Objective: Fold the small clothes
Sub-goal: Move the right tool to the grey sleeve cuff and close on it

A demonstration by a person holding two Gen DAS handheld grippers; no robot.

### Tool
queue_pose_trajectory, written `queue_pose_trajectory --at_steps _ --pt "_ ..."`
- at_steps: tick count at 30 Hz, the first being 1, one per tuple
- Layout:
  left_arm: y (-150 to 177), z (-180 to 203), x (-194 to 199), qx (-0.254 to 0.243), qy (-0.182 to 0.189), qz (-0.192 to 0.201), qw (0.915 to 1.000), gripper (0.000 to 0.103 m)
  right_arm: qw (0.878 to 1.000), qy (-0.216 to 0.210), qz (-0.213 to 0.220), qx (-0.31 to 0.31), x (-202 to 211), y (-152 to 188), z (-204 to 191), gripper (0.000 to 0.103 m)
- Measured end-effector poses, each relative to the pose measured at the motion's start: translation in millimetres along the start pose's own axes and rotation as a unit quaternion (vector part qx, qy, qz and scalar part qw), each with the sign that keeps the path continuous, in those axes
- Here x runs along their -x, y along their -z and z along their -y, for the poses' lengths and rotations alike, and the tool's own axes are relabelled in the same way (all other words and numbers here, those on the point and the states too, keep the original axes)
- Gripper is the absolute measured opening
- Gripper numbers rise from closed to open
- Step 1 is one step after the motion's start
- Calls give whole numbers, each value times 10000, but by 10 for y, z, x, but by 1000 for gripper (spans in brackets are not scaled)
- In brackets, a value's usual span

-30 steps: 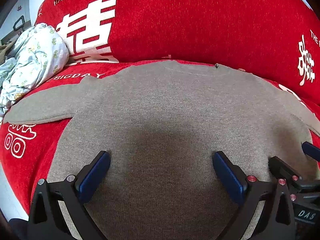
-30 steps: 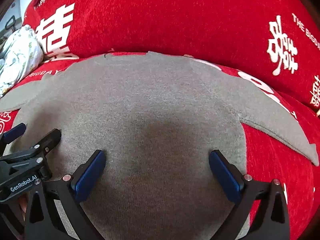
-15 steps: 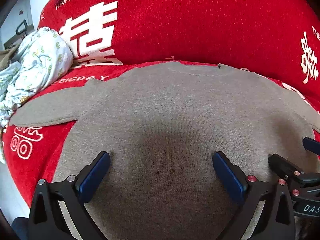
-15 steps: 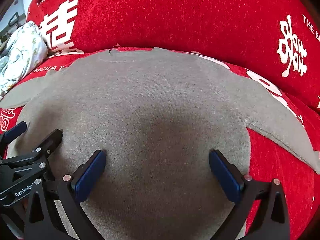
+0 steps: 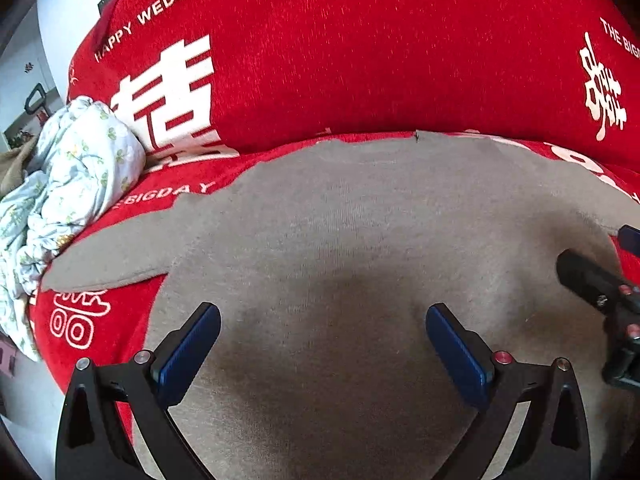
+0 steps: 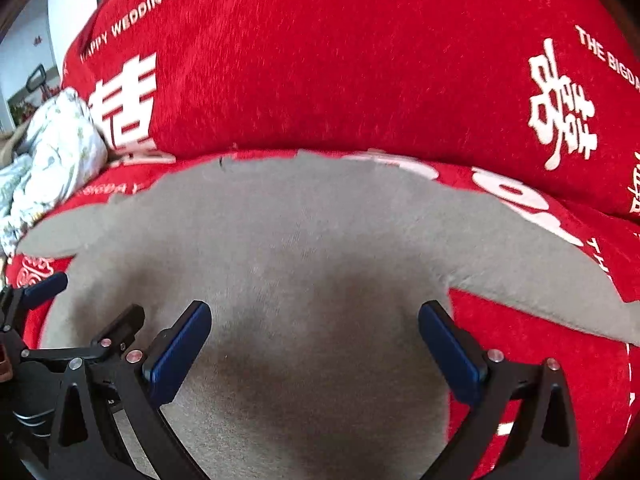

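A small grey knit sweater (image 5: 352, 232) lies flat on the red sofa seat, neck towards the backrest, both sleeves spread out to the sides; it also shows in the right wrist view (image 6: 304, 240). My left gripper (image 5: 322, 340) is open and empty above the lower left part of the sweater's body. My right gripper (image 6: 314, 336) is open and empty above the lower right part, its right finger (image 6: 448, 348) near the side seam under the right sleeve. Each gripper shows at the edge of the other's view.
The sofa has a red cover with white lettering (image 5: 360, 60). A crumpled pale floral cloth (image 5: 68, 184) lies at the seat's left end, beside the left sleeve tip. The seat's front left edge (image 5: 44, 364) drops to the floor.
Both grippers have pulled back and tilted up a little, so the sweater sits lower in both views and more of the backrest shows. The sweater has not moved. Both grippers stay open.
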State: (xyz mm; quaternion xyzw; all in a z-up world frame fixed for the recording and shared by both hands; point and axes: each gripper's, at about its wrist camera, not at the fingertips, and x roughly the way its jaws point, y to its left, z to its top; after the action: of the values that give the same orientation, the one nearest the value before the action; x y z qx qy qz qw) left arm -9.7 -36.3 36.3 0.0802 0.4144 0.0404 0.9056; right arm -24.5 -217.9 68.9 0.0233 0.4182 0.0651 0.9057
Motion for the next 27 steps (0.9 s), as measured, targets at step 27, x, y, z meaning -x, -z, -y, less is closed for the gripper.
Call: queue_pose_trajectory --at_steps 27 --pt "-337 1005 207 -367 161 166 9991 103 9931 720 409 -828 224 -127 1146 103"
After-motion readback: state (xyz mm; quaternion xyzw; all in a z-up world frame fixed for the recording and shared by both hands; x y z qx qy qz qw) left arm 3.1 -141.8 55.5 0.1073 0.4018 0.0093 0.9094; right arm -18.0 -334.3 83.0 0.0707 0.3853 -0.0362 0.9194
